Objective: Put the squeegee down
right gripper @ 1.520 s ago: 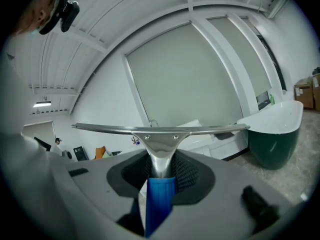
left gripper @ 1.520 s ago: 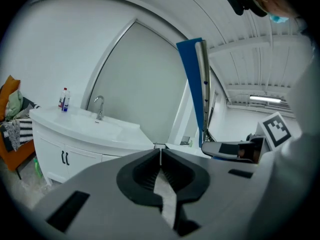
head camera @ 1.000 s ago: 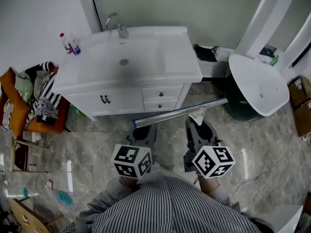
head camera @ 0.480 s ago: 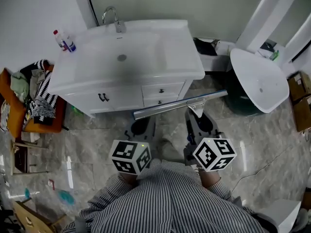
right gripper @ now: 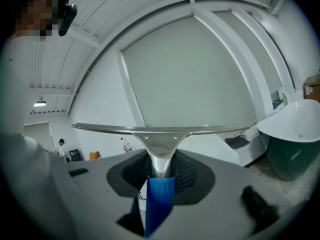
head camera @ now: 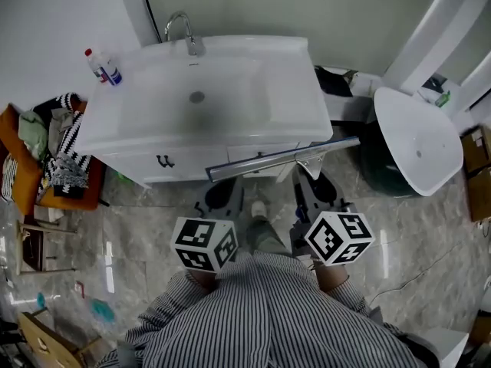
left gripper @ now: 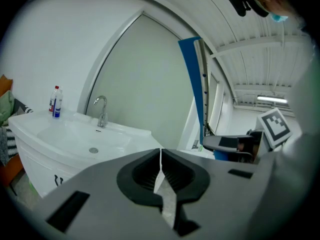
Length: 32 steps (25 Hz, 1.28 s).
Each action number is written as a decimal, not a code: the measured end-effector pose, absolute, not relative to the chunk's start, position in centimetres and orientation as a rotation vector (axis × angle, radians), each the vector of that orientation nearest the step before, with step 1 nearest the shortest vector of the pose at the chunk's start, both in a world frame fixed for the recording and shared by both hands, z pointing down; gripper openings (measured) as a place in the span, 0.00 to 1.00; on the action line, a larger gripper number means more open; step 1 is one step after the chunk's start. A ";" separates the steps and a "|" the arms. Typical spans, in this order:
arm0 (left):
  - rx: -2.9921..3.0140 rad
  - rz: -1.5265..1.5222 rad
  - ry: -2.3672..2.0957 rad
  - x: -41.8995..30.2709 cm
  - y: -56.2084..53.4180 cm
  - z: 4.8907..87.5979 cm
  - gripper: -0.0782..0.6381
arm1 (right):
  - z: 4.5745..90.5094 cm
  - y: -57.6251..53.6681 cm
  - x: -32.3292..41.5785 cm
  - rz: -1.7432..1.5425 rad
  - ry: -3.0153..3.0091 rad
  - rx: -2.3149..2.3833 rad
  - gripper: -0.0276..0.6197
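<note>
Squeegee (head camera: 280,160) held level in front of the white vanity (head camera: 153,140)
The right gripper (head camera: 311,179) holds the squeegee by its handle, and the long blade crosses the vanity's drawer fronts. The left gripper (head camera: 221,196) hangs beside it over the marble floor (head camera: 146,221). 2 bottles (head camera: 102,66) stand at the vanity's back corner, left of the faucet (head camera: 184,33).

Low in the frame's centre, the left gripper (head camera: 219,194) and right gripper (head camera: 313,181) point up-frame side by side. Left's jaws are pressed together, empty; right's clamp the squeegee (head camera: 276,160) by its handle.
</note>
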<state>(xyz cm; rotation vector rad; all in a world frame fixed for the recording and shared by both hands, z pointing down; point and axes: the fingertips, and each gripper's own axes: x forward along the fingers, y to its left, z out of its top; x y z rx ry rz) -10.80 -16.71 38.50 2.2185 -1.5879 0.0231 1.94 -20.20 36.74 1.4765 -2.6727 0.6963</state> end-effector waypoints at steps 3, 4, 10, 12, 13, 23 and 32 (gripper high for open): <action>2.201 0.005 -1.620 -11.6 -19.3 38.3 0.14 | 36.1 -22.8 1.1 0.706 -2.710 1.439 0.23; 2.201 0.001 -1.629 -11.8 -20.3 38.1 0.14 | 35.8 -23.7 0.9 0.706 -2.723 1.427 0.23; 2.217 -0.004 -1.648 -11.7 -26.6 37.1 0.14 | 34.8 -30.0 0.6 0.658 -2.742 1.396 0.23; 2.221 -0.007 -1.650 -11.6 -28.8 36.8 0.14 | 34.4 -32.5 0.7 0.654 -2.752 1.385 0.23; 2.220 -0.011 -1.652 -11.6 -29.9 36.7 0.14 | 34.2 -33.6 0.7 0.651 -2.758 1.379 0.23; 2.203 -0.084 -1.707 -11.9 -39.7 35.5 0.14 | 32.8 -43.7 0.0 0.591 -2.831 1.296 0.23; 2.184 -0.116 -1.716 -11.8 -45.4 34.9 0.14 | 33.5 -49.0 0.1 0.622 -2.848 1.258 0.23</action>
